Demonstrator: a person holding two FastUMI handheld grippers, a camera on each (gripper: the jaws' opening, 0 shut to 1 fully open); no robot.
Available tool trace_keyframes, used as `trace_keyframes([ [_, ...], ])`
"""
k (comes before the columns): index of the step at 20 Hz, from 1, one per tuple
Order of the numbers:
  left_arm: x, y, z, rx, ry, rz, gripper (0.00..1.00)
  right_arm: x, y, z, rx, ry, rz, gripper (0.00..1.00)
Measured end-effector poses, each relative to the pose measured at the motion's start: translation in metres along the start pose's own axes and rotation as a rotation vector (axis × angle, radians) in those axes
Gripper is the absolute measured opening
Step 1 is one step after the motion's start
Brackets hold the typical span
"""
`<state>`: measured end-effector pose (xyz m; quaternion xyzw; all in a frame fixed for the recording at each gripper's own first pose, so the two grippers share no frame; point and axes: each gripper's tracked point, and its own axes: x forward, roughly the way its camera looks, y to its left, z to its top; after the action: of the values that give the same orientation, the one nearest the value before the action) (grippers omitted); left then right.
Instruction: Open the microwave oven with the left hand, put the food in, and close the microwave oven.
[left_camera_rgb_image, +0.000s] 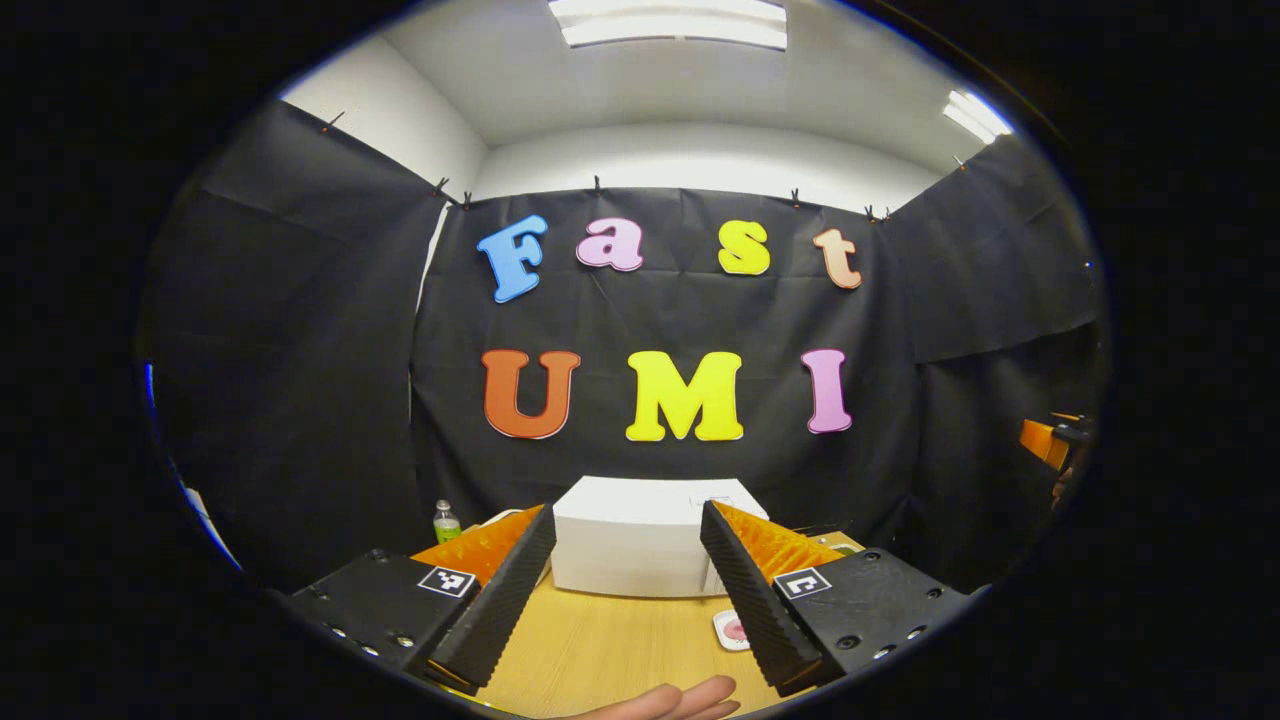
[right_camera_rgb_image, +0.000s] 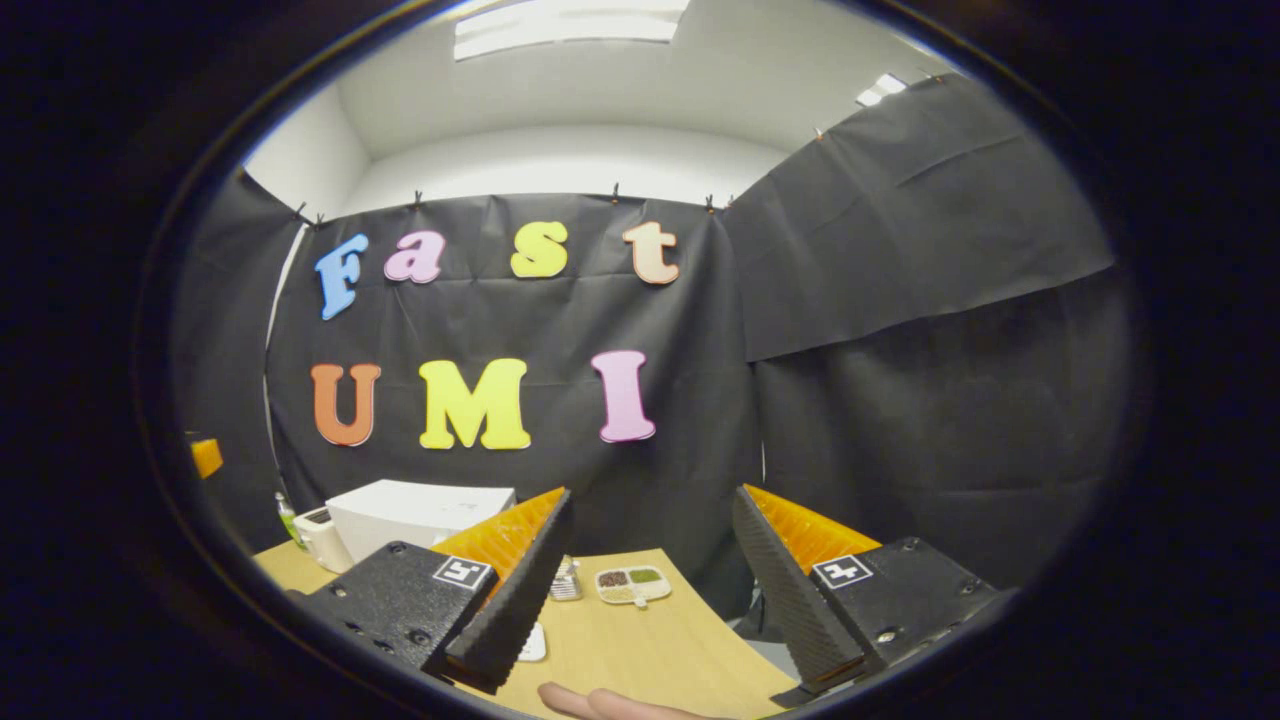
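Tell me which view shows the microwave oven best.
The left gripper view: the white microwave oven sits centred between the left gripper fingers, front facing. The right gripper view has it small, at the left edge, partly hidden.

Wooden counter (left_camera_rgb_image: 600, 640) spans the lower centre of the left gripper view. Small green-labelled bottle (left_camera_rgb_image: 446, 522) stands at lower left. In the right gripper view, ceiling light panel (right_camera_rgb_image: 570, 22) sits at top centre.
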<state>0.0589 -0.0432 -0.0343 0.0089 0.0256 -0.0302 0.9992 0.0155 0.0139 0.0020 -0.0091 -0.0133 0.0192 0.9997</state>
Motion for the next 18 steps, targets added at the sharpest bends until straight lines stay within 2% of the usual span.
trace_keyframes([
  [1, 0.01, -0.004, 0.0, -0.007, 0.002, -0.004, 0.92, 0.003, 0.0, 0.001, -0.004, -0.002, 0.003, 1.0],
  [2, 0.021, -0.008, -0.002, -0.019, 0.0, -0.009, 0.93, 0.006, 0.001, 0.003, -0.009, -0.005, 0.005, 0.94],
  [3, 0.033, -0.012, -0.005, -0.033, 0.0, -0.014, 0.93, 0.009, 0.001, 0.004, -0.014, -0.011, 0.007, 1.0],
  [4, 0.045, -0.018, -0.009, -0.049, 0.001, -0.021, 0.93, 0.011, 0.001, 0.006, -0.018, -0.016, 0.01, 1.0],
  [5, 0.057, -0.021, -0.015, -0.063, 0.009, -0.023, 0.93, 0.013, 0.003, 0.006, -0.024, -0.019, 0.016, 0.94],
  [9, 0.103, -0.036, -0.046, -0.106, 0.037, -0.029, 0.93, 0.022, 0.005, 0.003, -0.033, -0.038, 0.03, 0.93],
  [10, 0.115, -0.043, -0.059, -0.116, 0.054, -0.034, 0.92, 0.025, 0.004, 0.0, -0.028, -0.035, 0.034, 1.0],
  [12, 0.138, -0.06, -0.087, -0.13, 0.094, -0.06, 0.93, 0.031, 0.004, -0.007, -0.017, -0.021, 0.044, 1.0],
  [13, 0.151, -0.067, -0.099, -0.13, 0.11, -0.068, 0.93, 0.035, 0.003, -0.009, -0.018, -0.018, 0.049, 1.0],
  [14, 0.164, -0.074, -0.112, -0.12, 0.125, -0.077, 0.93, 0.039, 0.002, -0.009, -0.022, -0.018, 0.049, 0.94],
  [15, 0.176, -0.081, -0.125, -0.104, 0.135, -0.085, 0.93, 0.042, 0.001, -0.01, -0.03, -0.019, 0.049, 1.0],
  [16, 0.19, -0.087, -0.135, -0.087, 0.133, -0.09, 0.93, 0.044, 0.0, -0.01, -0.038, -0.023, 0.05, 0.94],
  [18, 0.216, -0.099, -0.156, -0.071, 0.124, -0.105, 0.93, 0.048, -0.002, -0.011, -0.047, -0.028, 0.049, 0.94],
])
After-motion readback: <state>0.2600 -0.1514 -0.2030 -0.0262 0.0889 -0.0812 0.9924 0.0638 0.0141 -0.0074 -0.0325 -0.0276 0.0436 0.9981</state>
